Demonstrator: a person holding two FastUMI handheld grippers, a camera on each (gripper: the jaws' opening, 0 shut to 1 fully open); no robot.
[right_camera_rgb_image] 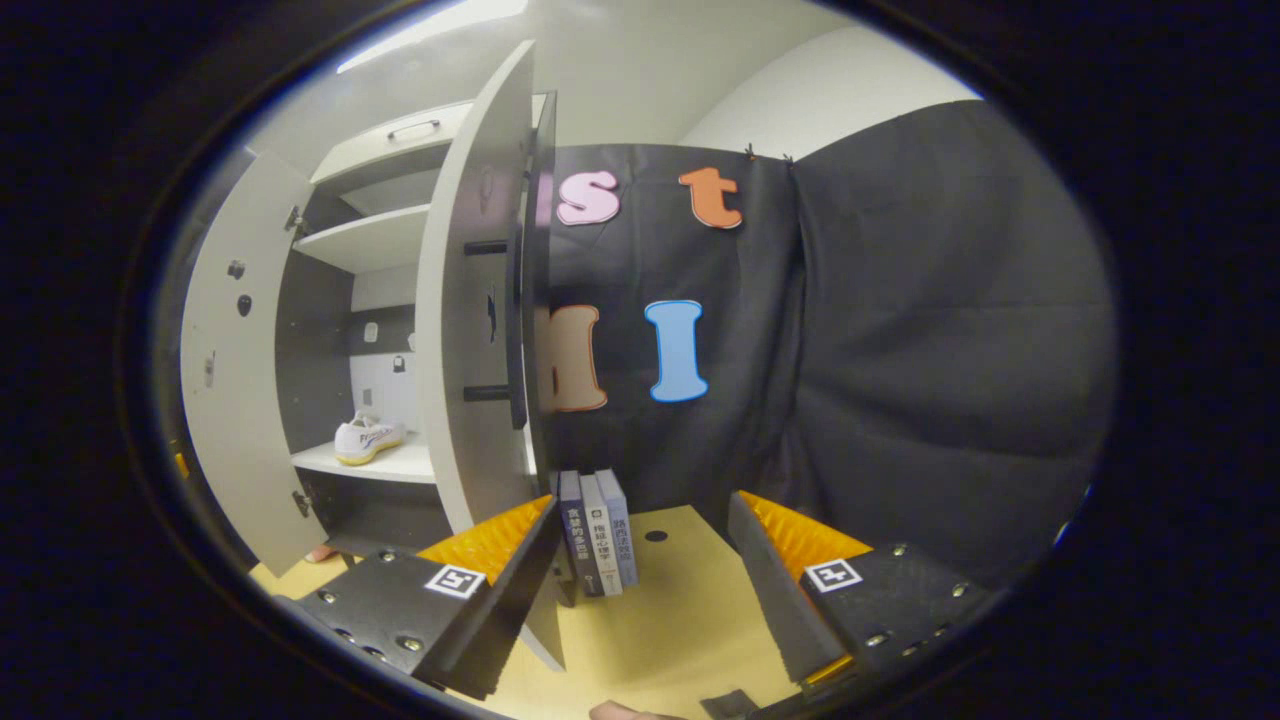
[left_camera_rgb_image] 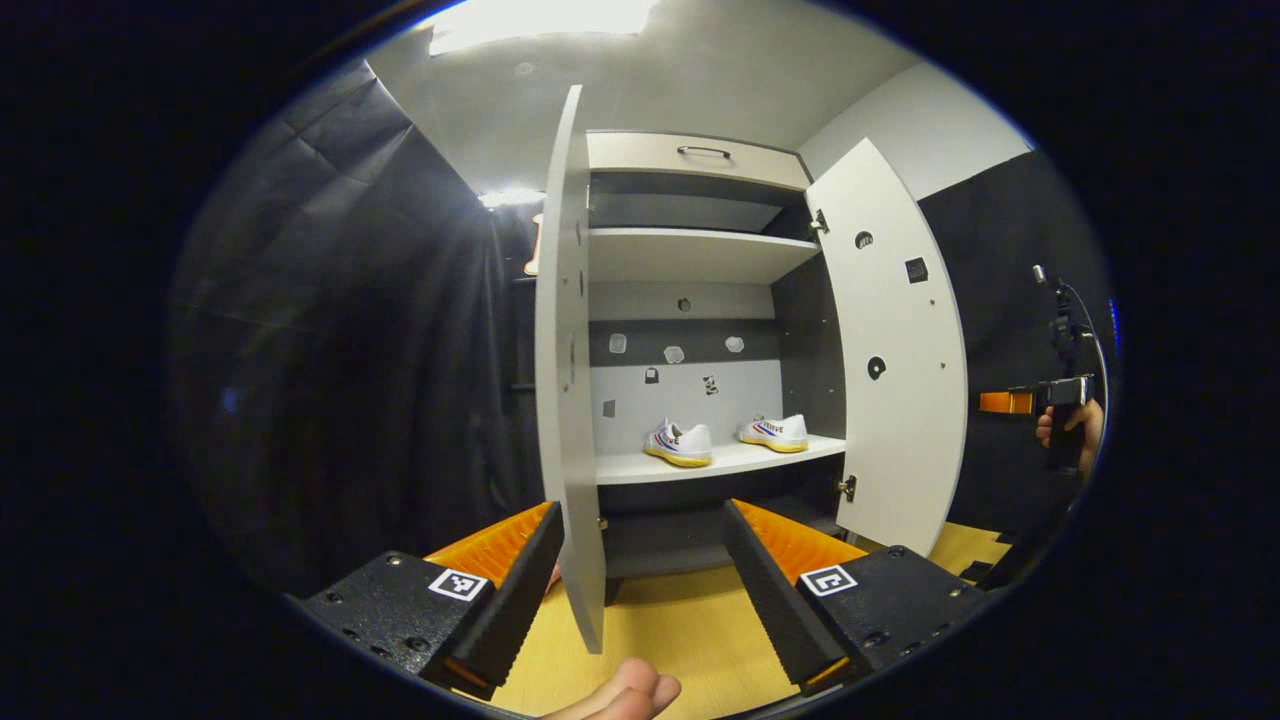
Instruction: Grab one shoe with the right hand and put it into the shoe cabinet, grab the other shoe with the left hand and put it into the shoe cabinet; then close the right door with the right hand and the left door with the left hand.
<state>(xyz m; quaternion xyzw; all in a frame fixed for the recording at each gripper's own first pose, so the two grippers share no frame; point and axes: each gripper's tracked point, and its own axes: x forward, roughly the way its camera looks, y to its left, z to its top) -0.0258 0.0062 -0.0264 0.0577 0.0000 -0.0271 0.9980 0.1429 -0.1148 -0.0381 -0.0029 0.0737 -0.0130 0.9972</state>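
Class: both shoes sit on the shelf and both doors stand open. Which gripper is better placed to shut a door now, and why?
Neither clearly: each open gripper, left and right, has its own door's edge between its fingers, left door, right door. The task shuts the right door first.

Square black-and-white coded tags on the gripper (left_camera_rgb_image: 640, 585) fingers. Lettering on book (right_camera_rgb_image: 597, 545) spines and shoe (left_camera_rgb_image: 679, 443) sides, too small to read.
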